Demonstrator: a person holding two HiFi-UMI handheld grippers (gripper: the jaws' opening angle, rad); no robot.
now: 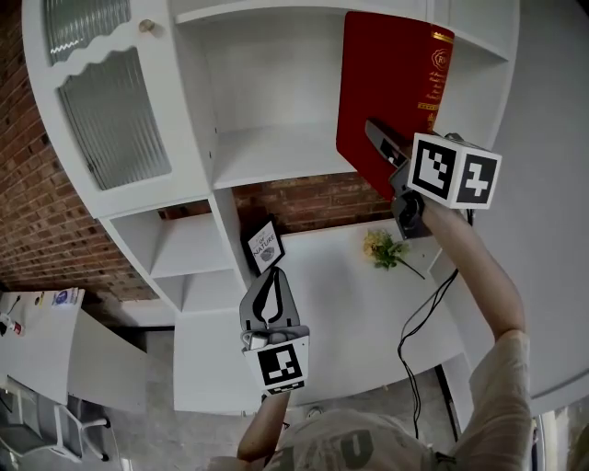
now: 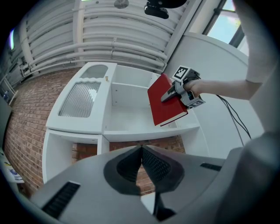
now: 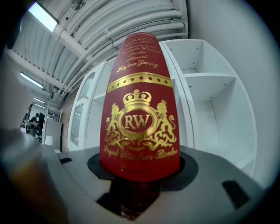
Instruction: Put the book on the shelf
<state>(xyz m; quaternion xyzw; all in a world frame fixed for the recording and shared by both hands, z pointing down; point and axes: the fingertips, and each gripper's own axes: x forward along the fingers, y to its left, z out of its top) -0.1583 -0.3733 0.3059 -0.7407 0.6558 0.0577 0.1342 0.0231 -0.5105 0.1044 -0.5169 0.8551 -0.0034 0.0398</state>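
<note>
Book (image 1: 391, 92), red w/ gold print down one side, is at 1 o'clock in the head view. It stands upright w/ a slight tilt in front of the right part of the shelf unit's (image 1: 276, 152) open middle compartment. Can't tell if it touches the board. Right gripper (image 1: 375, 131) is clamped on the book's lower edge, one jaw on each face. Left gripper (image 1: 271, 276) hangs at 6 o'clock, well apart from the book, jaws pressed together on nothing. Cabinet door (image 1: 110, 110) w/ ribbed glass is at 10 o'clock, w/ a small knob (image 1: 145, 27) near its top. Under the middle board, a nook w/ a brick back holds a framed card (image 1: 264, 246) leaning by the partition. At the card's 3 o'clock, a small bunch of flowers (image 1: 385, 248) lies on the white desktop (image 1: 331, 304). Black cable (image 1: 419, 340) trails off the desktop at 4 o'clock.

Left gripper view: jaw tips meet low at centre, clenched, nothing between. Book is at 1 o'clock, tilted, its lower corner over the front edge of the middle compartment's board. Right gripper is on its right side. Ribbed-glass door is at 10 o'clock.

Right gripper view: book fills the centre, w/ gold crown, two lions & "RW" crest facing the camera. Its bottom edge sits down between the two pads, grasped. Shelf unit is behind, w/ open compartments at 3 o'clock & the glass door at 9 o'clock.
</note>
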